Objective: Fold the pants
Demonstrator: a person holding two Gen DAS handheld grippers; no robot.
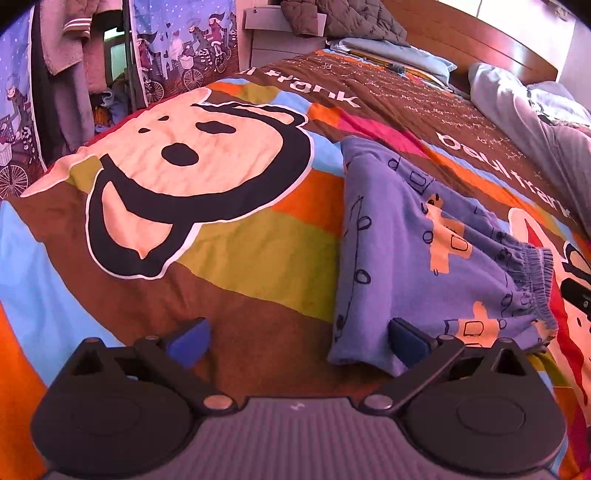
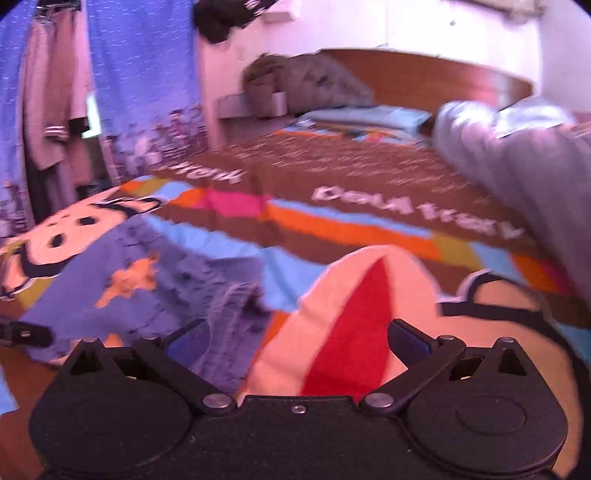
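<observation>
Lying just ahead of the left claw [image 1: 297,341], whose jaws stand wide and empty, the pants [image 1: 417,254] rest folded on the bed [image 1: 258,254]: light, limp cotton that should drape; best pinched at the elastic waistband [image 1: 535,284]. The right claw [image 2: 297,341] gapes empty too.

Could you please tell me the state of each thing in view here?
Pants: folded, flat on the bedspread, waistband at one side.
Left hand-held gripper: open, empty, beside the pants.
Right hand-held gripper: open, empty.
Bedspread: spread over the bed.
Jacket: heaped by the headboard.
</observation>
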